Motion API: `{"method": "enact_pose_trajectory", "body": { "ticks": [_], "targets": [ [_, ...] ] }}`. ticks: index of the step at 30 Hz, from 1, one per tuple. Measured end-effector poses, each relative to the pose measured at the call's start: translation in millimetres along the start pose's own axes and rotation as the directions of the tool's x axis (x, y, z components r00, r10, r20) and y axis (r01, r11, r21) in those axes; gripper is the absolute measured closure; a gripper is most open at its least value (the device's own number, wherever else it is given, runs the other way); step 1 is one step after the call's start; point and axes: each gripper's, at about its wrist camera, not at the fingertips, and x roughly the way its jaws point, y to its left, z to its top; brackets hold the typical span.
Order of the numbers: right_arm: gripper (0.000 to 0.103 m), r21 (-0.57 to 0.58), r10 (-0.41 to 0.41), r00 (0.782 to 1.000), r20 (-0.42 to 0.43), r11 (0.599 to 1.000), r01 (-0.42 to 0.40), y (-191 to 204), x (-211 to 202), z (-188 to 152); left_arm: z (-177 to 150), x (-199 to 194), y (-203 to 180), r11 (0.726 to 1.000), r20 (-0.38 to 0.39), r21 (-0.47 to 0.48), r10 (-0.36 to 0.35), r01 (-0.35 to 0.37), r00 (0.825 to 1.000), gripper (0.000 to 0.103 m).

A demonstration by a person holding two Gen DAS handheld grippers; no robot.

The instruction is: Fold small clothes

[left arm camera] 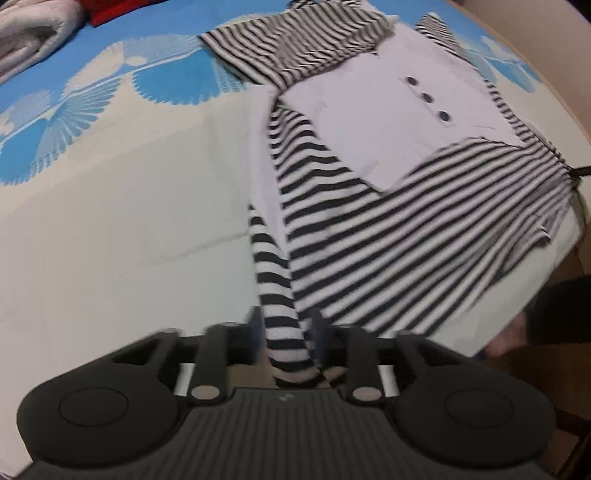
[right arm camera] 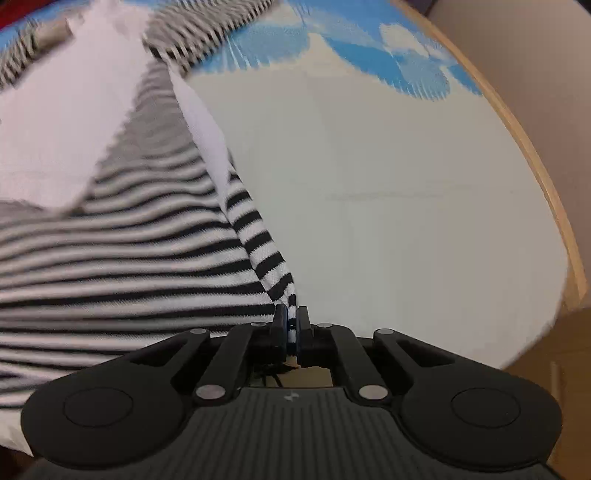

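A small black-and-white striped shirt with a white front panel and three dark buttons lies on the bed. My left gripper has its fingers apart, and a bunched striped corner of the shirt's hem runs between them. My right gripper is shut on the other striped corner of the shirt and pulls it taut. The right gripper's tip shows at the right edge of the left wrist view.
The bed sheet is pale with a blue fan pattern at the far side. A grey quilt and something red lie at the far left. The wooden bed edge curves along the right.
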Motion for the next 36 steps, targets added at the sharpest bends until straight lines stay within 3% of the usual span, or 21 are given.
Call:
{"method": "enact_pose_trajectory", "body": {
  "ticks": [1,3,5,7,8,9,10,12,15,19,21,26,28,30,32,34,36],
  "targets": [
    [0.097,0.013,0.02,1.0,-0.003,1.0,-0.02,-4.6,2.3,0.5,1.1,3.1,0.6,1.0,-0.009,-0.001,0.005,-0.005,1.0,0.059],
    [0.079,0.029,0.058,0.998,-0.018,0.998,-0.057,-5.5,5.5,0.7,1.7,12.1,0.0,1.0,-0.044,0.014,0.005,-0.004,0.999,0.059],
    [0.07,0.016,0.06,0.997,-0.046,0.998,-0.059,-4.0,11.1,-1.2,0.1,22.7,-2.2,0.999,-0.078,0.039,0.03,-0.027,0.997,0.06],
    [0.07,-0.025,0.052,0.996,-0.075,0.998,-0.054,2.6,16.9,-2.3,-3.4,31.8,-2.6,0.999,-0.117,0.052,0.023,-0.017,0.993,0.064],
    [0.072,-0.044,0.048,0.996,-0.076,0.998,-0.051,5.1,17.5,-3.9,-4.8,37.4,-5.0,0.998,-0.136,0.065,0.013,-0.005,0.991,0.078],
    [0.086,-0.065,0.045,0.996,-0.072,0.997,-0.05,6.2,16.7,-4.5,-6.0,41.6,-7.9,0.997,-0.145,0.082,0.003,0.009,0.989,0.099],
    [0.094,-0.071,0.044,0.997,-0.069,0.996,-0.049,6.7,15.3,-4.2,-7.1,42.3,-10.8,0.995,-0.147,0.102,-0.002,0.018,0.989,0.101],
    [0.095,-0.028,0.022,0.999,-0.038,0.999,-0.023,-1.6,8.3,-0.1,-7.9,37.9,-16.9,0.99,-0.13,0.14,-0.001,0.02,0.991,0.101],
    [0.096,0.05,-0.072,0.997,-0.007,0.996,0.072,-22.7,-0.9,2.7,-10.4,24.8,-21.9,0.984,-0.101,0.152,-0.083,0.098,0.991,0.102],
    [0.096,-0.03,-0.115,0.991,-0.075,0.993,0.113,-15.2,7.3,-5.9,-22.4,30.6,-28.1,0.975,-0.156,0.214,-0.032,0.065,0.987,0.101],
    [0.096,-0.059,-0.132,0.984,-0.119,0.99,0.125,-9.3,13.5,-10.4,-25.6,32.1,-27.1,0.972,-0.175,0.22,-0.041,0.08,0.984,0.101],
    [0.094,-0.121,-0.167,0.979,-0.119,0.981,0.153,4.1,12.6,-11.9,-20.7,26.1,-25.5,0.973,-0.15,0.217,-0.052,0.084,0.987,0.097],
    [0.085,-0.107,-0.174,0.982,-0.071,0.98,0.166,9.0,6.2,-9.7,-13.2,15.9,-21.3,0.977,-0.094,0.196,-0.061,0.079,0.994,0.094],
    [0.068,-0.055,-0.169,0.986,-0.004,0.984,0.168,7.9,-6.1,-3.9,-1.4,3.1,-18.0,0.986,-0.01,0.16,-0.049,0.05,0.999,0.081],
    [0.064,0.001,-0.151,0.984,0.09,0.988,0.152,5.9,-22.9,2.0,10.9,-7.9,-17.2,0.992,0.076,0.118,-0.047,0.038,0.996,0.075],
    [0.059,0.058,-0.13,0.969,0.211,0.991,0.12,6.3,-45.3,9.9,21.7,-15.6,-22.8,0.995,0.135,0.097,-0.025,0.012,0.99,0.071],
    [0.053,0.104,-0.092,0.938,0.335,0.993,0.06,6.1,-65.2,16.1,38.4,-19.8,-35.3,0.995,0.191,0.093,0.007,-0.025,0.982,0.07]
  ]
}}
